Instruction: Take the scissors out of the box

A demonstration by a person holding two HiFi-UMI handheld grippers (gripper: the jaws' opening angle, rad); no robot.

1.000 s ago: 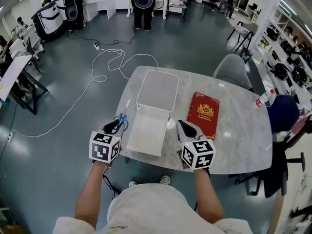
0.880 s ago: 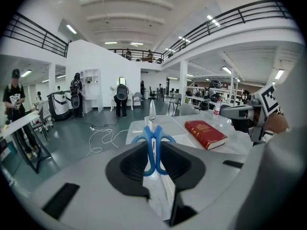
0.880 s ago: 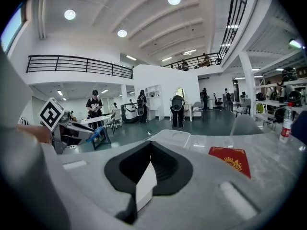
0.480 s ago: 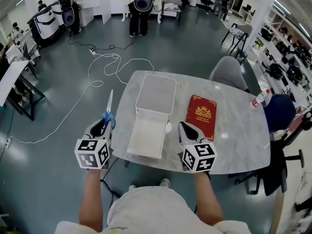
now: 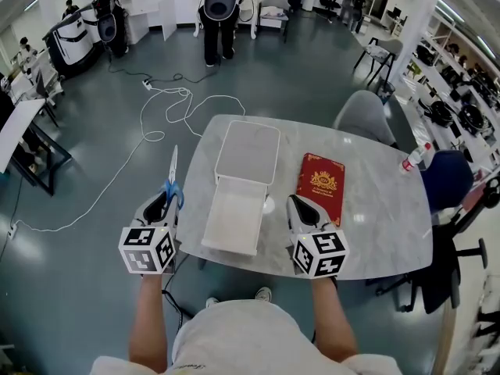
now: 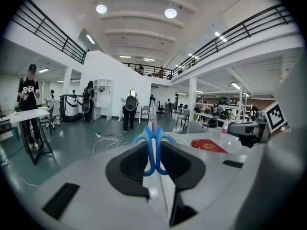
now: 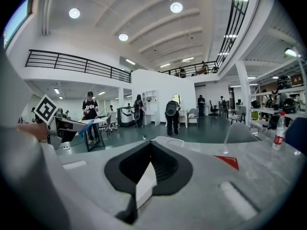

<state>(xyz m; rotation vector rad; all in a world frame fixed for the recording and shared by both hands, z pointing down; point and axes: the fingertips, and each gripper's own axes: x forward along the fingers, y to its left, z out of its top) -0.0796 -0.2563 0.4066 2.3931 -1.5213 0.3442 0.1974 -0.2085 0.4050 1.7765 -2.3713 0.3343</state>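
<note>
The scissors (image 5: pixel 173 184) have blue handles and a long silver blade that points away from me. My left gripper (image 5: pixel 166 199) is shut on the handles and holds them in the air, left of the table's edge. In the left gripper view the blue loops of the scissors (image 6: pixel 153 145) sit between the pads. The white box (image 5: pixel 232 223) lies open on the table with its lid (image 5: pixel 248 153) folded back; its inside looks bare. My right gripper (image 5: pixel 294 202) hovers just right of the box, jaws together, with nothing seen in them (image 7: pixel 151 145).
A red book (image 5: pixel 321 184) lies right of the box on the marble table (image 5: pixel 375 233). A plastic bottle (image 5: pixel 414 161) stands at the far right edge. A grey chair (image 5: pixel 366 114) stands behind the table and a white cable (image 5: pixel 168 104) loops over the floor.
The left gripper has carried the scissors left and upward, off the table's edge, and the blade has swung to point away. The right gripper has stayed beside the box.
</note>
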